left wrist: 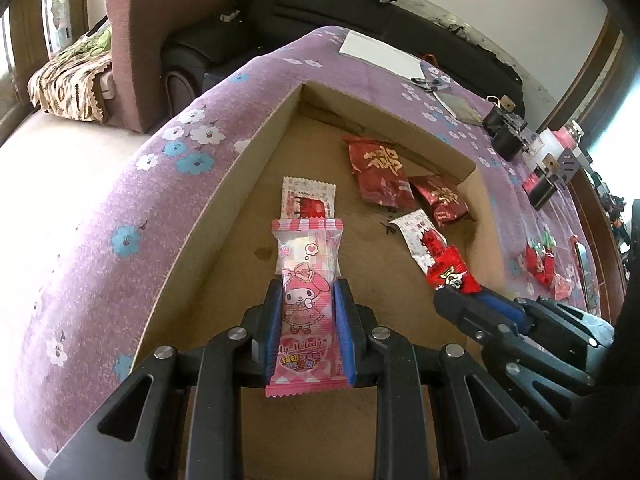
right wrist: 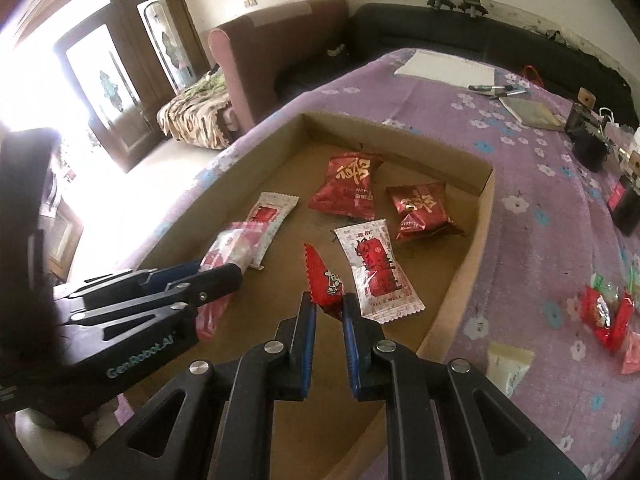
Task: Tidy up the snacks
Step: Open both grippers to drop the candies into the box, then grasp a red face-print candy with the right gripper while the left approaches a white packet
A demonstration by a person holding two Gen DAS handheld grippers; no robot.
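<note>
Two grippers over the cardboard tray (left wrist: 256,168) on the purple flowered tablecloth (left wrist: 120,200). Left gripper (left wrist: 308,300) clamps a pink cartoon-print snack packet (left wrist: 306,304) lengthwise between its blue pads; right gripper (right wrist: 329,300) pinches a small red wrapper (right wrist: 324,280). Loose in tray: two dark red pouches (right wrist: 350,188), two white-and-red sachets (right wrist: 374,272). More red sweets (right wrist: 604,312) lie outside, on the cloth

Pink cartoon-print snack packet (left wrist: 306,304) showing between blue claw pads (left wrist: 343,320); purple cloth (left wrist: 120,208) bearing white and blue flowers; brown cardboard tray (left wrist: 256,168) holding red packets (left wrist: 378,174).
</note>
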